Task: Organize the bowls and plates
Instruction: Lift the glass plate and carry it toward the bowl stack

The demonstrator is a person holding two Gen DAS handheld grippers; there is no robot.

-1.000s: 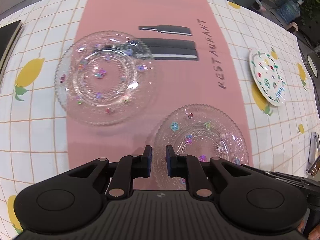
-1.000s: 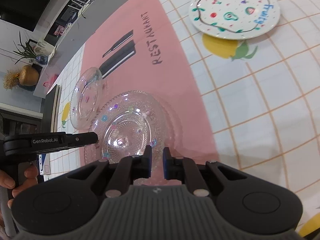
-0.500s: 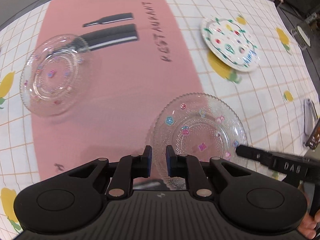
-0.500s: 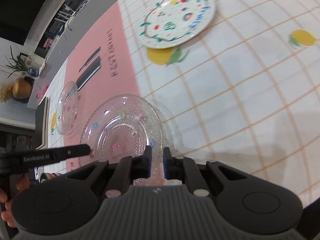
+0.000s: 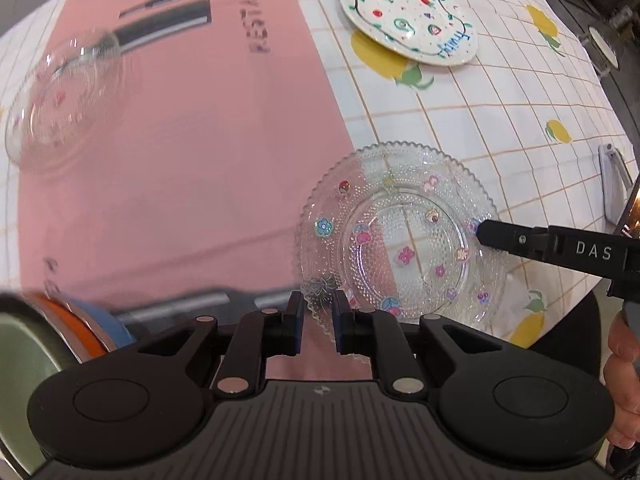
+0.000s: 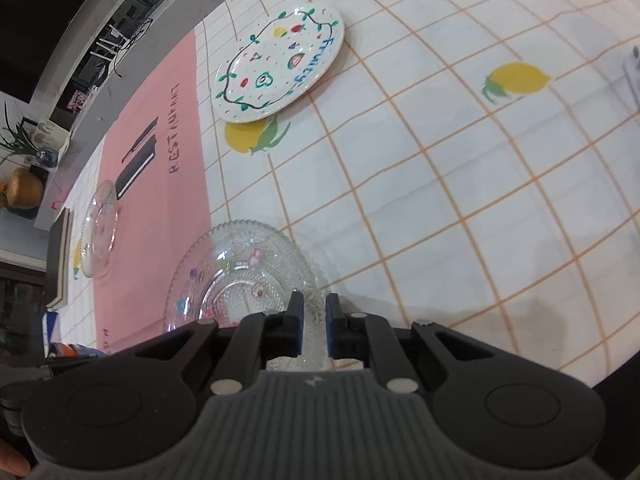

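Both grippers are clamped on the same clear glass plate [image 5: 400, 248]; left gripper [image 5: 317, 322] pinches the scalloped rim on the plate's near-left edge, jaws narrowed down onto the glass; right gripper [image 6: 314, 326] pinches the opposite rim, jaws nearly together with the beaded edge between the pads. In the left wrist view the right gripper's finger [image 5: 516, 238] comes in from the right and meets the plate's far-right rim. Plate is beaded glass with small coloured flower and fruit stickers; it straddles the boundary between the pink runner [image 5: 180, 152] and the lemon-print checked tablecloth [image 6: 460, 184]; whether it is lifted clear of the cloth or resting on it is hard to call from these angles.

Second clear glass plate [image 5: 64, 96] sits on the pink runner's far-left side, blurred in the left view, well apart from the held one; in the right view it shows at [image 6: 100, 236]. White ceramic plate [image 6: 280, 66] with painted fruit and blue lettering lies on the checked cloth beyond the runner's edge, well apart from both glass plates. Stacked dishes with orange and blue rims [image 5: 80, 328] show at the lower left of the left view, partly hidden behind the gripper body.
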